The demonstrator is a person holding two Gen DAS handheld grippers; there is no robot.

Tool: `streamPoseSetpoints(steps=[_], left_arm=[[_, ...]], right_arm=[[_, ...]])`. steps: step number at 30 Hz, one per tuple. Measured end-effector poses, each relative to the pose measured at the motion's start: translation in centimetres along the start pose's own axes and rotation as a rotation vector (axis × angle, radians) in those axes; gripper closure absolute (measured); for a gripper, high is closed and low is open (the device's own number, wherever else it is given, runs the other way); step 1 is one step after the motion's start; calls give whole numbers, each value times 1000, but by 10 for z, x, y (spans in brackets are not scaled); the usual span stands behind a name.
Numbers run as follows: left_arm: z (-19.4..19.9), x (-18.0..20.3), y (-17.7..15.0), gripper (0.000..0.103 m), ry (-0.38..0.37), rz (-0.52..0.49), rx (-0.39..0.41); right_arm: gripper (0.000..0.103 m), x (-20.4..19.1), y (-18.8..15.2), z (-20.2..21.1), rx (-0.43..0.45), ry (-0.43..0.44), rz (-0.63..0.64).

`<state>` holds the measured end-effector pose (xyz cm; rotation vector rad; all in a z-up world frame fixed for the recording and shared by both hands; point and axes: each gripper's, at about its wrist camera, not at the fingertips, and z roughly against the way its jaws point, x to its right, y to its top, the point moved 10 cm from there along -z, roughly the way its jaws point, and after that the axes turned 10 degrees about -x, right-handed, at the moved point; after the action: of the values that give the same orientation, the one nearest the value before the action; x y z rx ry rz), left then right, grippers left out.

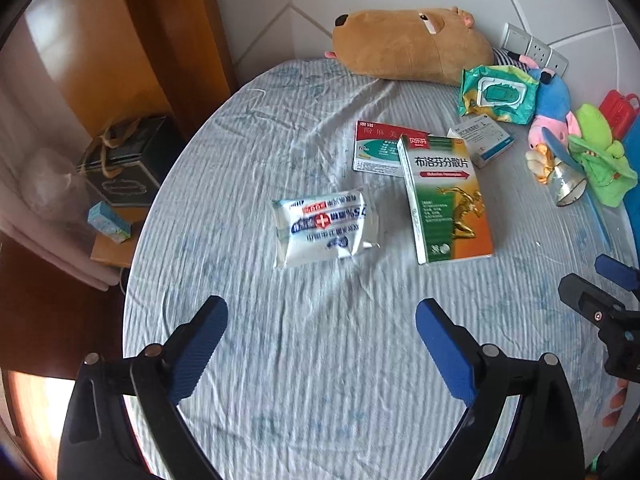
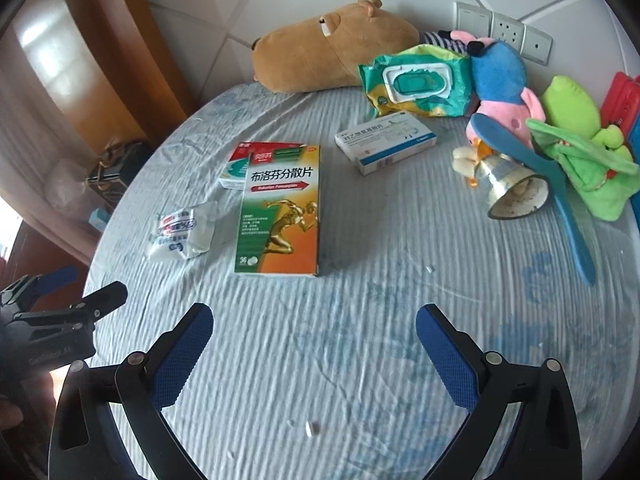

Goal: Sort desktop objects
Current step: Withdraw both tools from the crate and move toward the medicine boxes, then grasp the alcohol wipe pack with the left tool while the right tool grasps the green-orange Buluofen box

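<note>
Teal nightstand box (image 1: 109, 222) shows clearly only from the left wrist.

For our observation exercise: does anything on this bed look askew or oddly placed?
Yes. The green-and-orange medicine box lies partly on top of the red-and-white box rather than beside it. The metal cup lies tipped on its side among the plush toys, with its mouth facing out. Nothing looks spilled.

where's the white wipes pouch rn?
The white wipes pouch lies flat on the striped bedsheet, apart from and left of the green-and-orange medicine box in both wrist views, ahead of the open left gripper.
</note>
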<state>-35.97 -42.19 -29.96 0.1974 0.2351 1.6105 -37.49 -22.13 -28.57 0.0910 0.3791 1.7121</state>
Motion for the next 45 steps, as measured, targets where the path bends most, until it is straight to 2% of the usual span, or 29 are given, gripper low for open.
streamPoseSetpoints(steps=[4,6,13,18,21,26,28,31,41,45], left_arm=[[-26,-7,17,6,-10,-12,-31],[-41,-11,23,1,-12,-17,-50],[-79,-14,44,1,0,-35,-64],[-101,-15,57,1,-8,-25,-68],[-105,-16,62,1,-25,-15,-56],[-98,-3,61,1,-76,-81,-31],[-101,0,58,1,-52,-118,-38],[-110,-2,58,1,-31,-111,-54],[-127,19,64,0,-40,-136,-85],[-127,19,66,2,-60,-130,-69]], right_arm=[[0,-5,20,-22,-17,-14,-26],[0,-9,32,-34,-28,-17,-29],[0,-26,66,-83,-67,-34,-11],[0,-29,72,-108,-89,-62,2],[0,-29,77,-117,-88,-49,-8],[0,-28,80,-128,-106,-47,-9],[0,-33,79,-135,-125,-45,13],[0,-39,77,-148,-147,-61,34],[6,0,66,-140,-133,-81,-18],[1,1,67,-140,-121,-75,-12]])
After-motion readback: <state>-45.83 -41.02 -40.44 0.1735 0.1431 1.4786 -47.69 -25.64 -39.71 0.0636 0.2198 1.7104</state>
